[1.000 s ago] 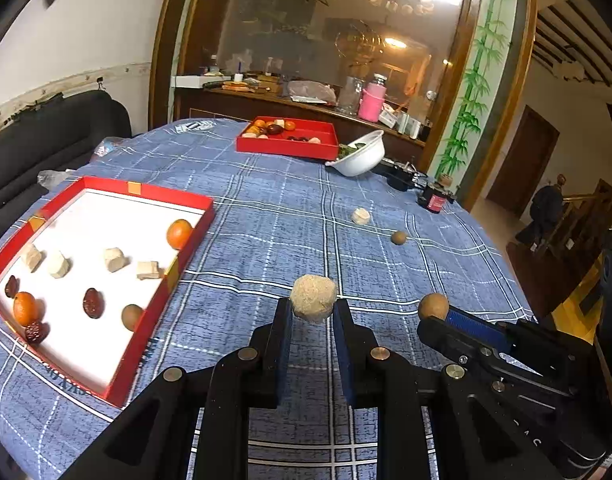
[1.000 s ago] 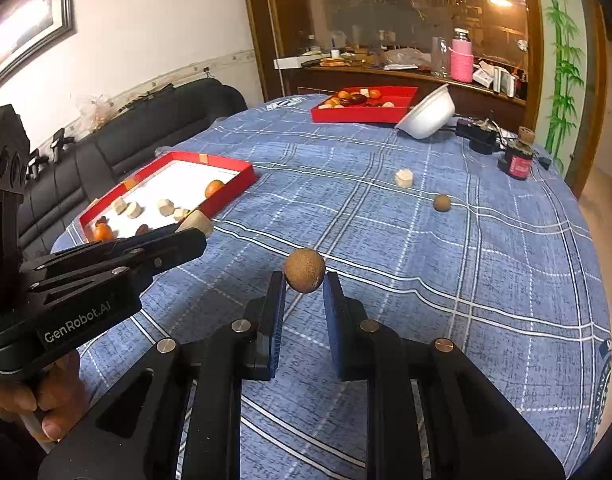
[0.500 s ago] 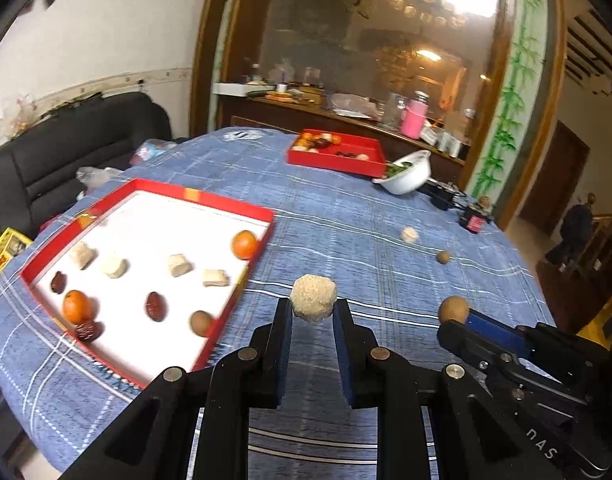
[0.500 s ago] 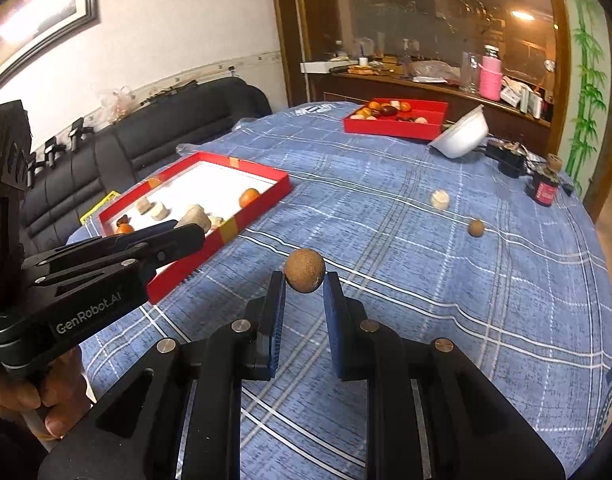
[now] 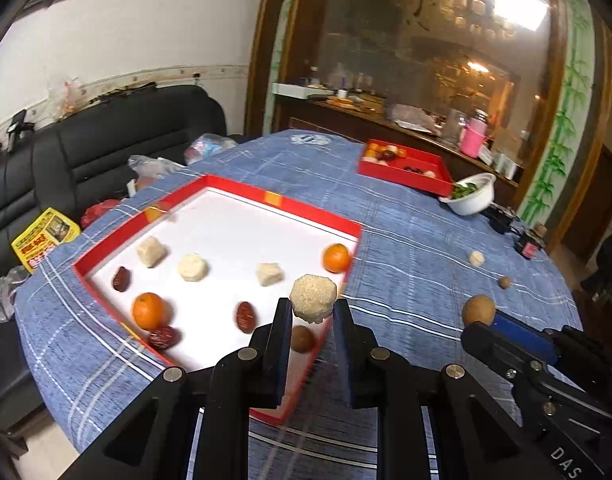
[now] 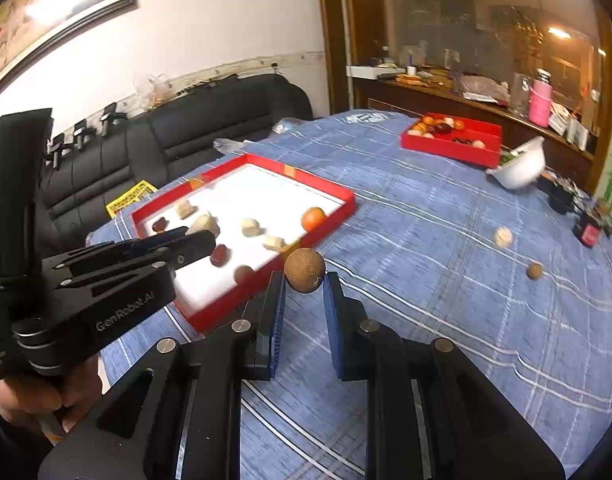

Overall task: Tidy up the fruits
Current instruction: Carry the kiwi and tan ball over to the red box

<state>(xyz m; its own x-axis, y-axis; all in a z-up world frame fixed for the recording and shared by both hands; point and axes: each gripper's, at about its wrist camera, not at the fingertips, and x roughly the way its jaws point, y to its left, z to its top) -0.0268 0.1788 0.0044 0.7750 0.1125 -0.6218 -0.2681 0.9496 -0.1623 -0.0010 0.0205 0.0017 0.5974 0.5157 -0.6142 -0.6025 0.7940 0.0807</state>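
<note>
Hand-held gripper, left — clamps beige lump; brown fruit half-hidden behind.

2 red trays, 1 white bowl, 2 oranges in the near tray.

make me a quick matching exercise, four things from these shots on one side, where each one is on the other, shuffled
Things:
1. pale crumbly ball
2. brown round fruit
3. white bowl
4. yellow packet

Places:
a. on the black sofa
b. between the fingers of the right tool
c. tipped on the table past the far red tray
d. between the fingers of the left tool, over the near red tray

Pairs: 1-d, 2-b, 3-c, 4-a
</note>
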